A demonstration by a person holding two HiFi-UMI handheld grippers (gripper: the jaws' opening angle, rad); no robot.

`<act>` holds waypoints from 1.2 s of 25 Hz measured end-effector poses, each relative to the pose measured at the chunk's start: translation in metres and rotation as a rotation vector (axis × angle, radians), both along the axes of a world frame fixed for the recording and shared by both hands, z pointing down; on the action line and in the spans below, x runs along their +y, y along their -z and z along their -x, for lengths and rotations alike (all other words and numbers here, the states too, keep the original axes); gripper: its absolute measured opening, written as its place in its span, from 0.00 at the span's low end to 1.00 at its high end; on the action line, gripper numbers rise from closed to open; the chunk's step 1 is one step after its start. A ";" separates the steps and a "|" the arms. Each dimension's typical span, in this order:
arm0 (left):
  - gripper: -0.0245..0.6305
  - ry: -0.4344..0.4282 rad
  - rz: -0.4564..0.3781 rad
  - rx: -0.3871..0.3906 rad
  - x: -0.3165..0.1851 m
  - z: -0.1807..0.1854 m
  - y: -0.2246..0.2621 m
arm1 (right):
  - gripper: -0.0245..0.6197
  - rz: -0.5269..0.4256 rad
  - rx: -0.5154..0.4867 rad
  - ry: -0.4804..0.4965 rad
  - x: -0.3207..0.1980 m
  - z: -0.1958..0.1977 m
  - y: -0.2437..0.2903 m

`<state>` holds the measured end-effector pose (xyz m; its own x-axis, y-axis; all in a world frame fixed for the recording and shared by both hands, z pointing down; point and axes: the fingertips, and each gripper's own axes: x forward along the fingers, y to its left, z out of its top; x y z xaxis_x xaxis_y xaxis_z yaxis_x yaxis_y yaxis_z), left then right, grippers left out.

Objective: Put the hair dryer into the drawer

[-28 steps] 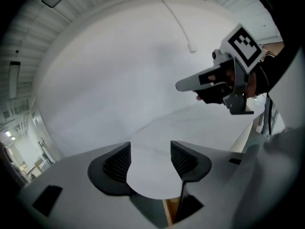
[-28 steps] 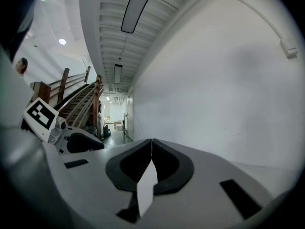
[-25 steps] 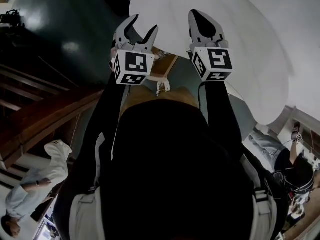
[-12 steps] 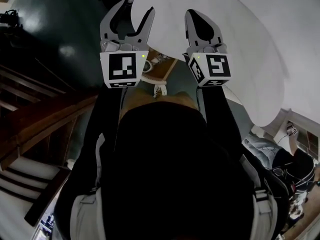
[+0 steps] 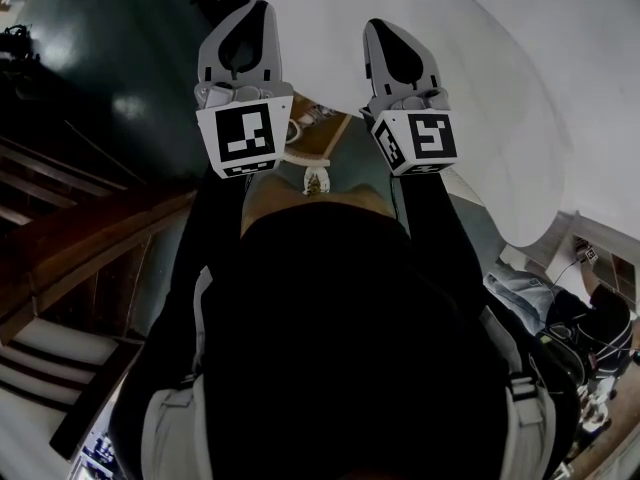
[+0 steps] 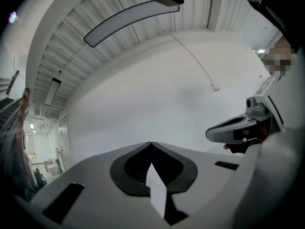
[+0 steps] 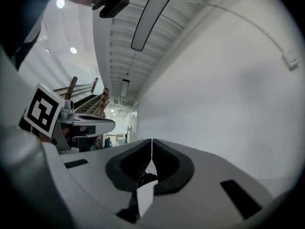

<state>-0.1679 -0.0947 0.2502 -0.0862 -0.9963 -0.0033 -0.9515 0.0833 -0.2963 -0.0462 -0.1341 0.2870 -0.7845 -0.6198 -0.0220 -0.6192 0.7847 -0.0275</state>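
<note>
Neither a hair dryer nor a drawer shows in any view. I hold both grippers raised and level, side by side, toward a white wall [image 5: 480, 88]. My left gripper [image 5: 258, 10] has just finished closing: its jaws meet tip to tip with nothing between them, as the left gripper view confirms [image 6: 151, 143]. My right gripper [image 5: 386, 28] is shut and empty too, its tips touching in the right gripper view [image 7: 152, 140]. Each gripper view catches the other gripper at its side: the right gripper [image 6: 238, 130] and the left gripper [image 7: 86, 125].
Wooden stairs with a rail [image 5: 90, 238] run along the left below me. A person [image 5: 590, 328] is at the lower right. Long ceiling lamps [image 6: 128, 20] hang overhead. My own dark torso fills the lower middle of the head view.
The left gripper rose and its open jaws came shut. The right gripper rose a little and stayed shut. A person in white at the lower left is out of view now.
</note>
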 end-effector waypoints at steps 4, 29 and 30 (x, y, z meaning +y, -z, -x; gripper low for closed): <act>0.06 -0.012 0.020 -0.005 0.001 -0.001 -0.007 | 0.08 -0.012 0.016 0.000 0.002 0.004 0.001; 0.06 -0.003 0.047 -0.013 0.011 0.008 -0.015 | 0.08 -0.073 0.089 -0.062 0.006 0.007 0.006; 0.06 0.000 0.047 -0.012 0.012 0.010 -0.015 | 0.08 -0.073 0.089 -0.062 0.006 0.008 0.006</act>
